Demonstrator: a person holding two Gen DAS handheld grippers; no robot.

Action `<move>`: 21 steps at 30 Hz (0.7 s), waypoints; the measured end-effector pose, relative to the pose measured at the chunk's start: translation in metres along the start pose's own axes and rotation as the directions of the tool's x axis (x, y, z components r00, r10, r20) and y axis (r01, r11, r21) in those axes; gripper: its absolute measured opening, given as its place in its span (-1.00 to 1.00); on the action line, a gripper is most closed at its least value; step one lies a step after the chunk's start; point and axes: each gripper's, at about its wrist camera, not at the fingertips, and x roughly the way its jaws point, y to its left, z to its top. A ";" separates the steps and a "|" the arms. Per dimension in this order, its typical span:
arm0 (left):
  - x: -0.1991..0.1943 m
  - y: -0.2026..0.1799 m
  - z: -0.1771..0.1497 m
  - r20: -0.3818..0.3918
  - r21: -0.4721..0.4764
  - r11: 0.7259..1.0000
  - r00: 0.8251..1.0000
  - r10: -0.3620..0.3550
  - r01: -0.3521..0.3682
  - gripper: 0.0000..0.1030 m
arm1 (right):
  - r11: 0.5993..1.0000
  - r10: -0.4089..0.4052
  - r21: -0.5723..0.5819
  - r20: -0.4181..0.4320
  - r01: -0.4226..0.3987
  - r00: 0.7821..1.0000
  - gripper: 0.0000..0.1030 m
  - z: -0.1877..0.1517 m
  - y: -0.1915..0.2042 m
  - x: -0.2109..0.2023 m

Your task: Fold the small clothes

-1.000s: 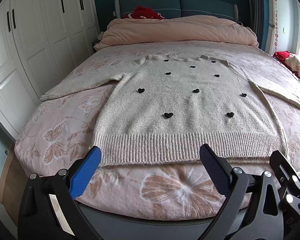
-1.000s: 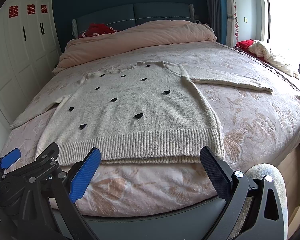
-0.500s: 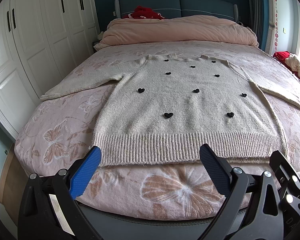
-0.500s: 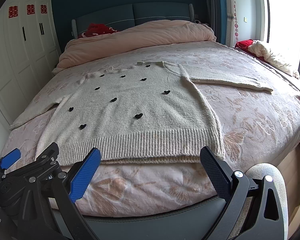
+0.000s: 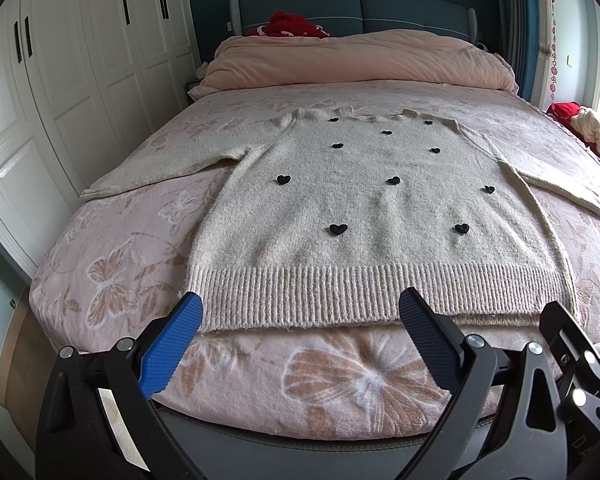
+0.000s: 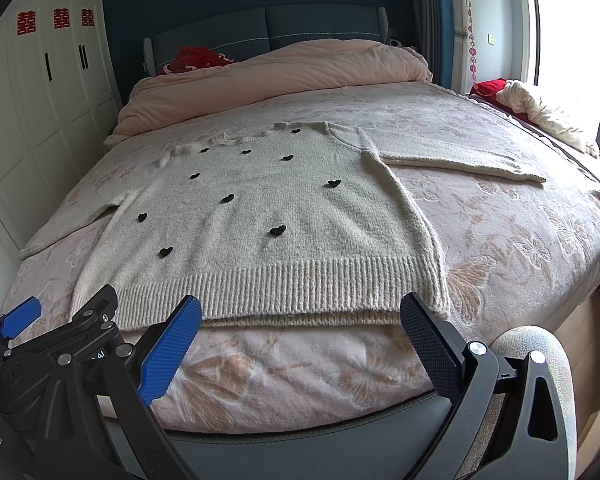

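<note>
Nothing has shifted over the last second: cream knitted sweater with black hearts (image 5: 364,216) lies flat, unfolded, on the pink floral bedspread (image 5: 112,264). Our left gripper (image 5: 300,320) and right gripper (image 6: 300,322) hover at the hem, jaws apart; folding not begun.

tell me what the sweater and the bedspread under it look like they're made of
The sweater looks like a fuzzy, matte cream knit, probably wool or acrylic: its hem shows ribbed knit rows. The black hearts could be felt or buttons; too small to tell. The bedspread looks like soft plush fleece, with a napped surface and printed butterflies.
</note>
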 end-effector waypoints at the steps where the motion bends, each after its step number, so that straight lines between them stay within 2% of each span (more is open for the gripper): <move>1: 0.000 0.000 0.000 0.000 0.000 1.000 1.000 -0.001 0.001 0.87 | 1.000 0.000 0.000 -0.001 0.000 1.000 0.90 0.000 0.000 0.000; 21: 0.001 0.001 0.000 -0.001 0.000 1.000 1.000 0.001 -0.001 0.86 | 1.000 0.001 0.002 -0.004 -0.001 1.000 0.90 -0.001 0.001 0.001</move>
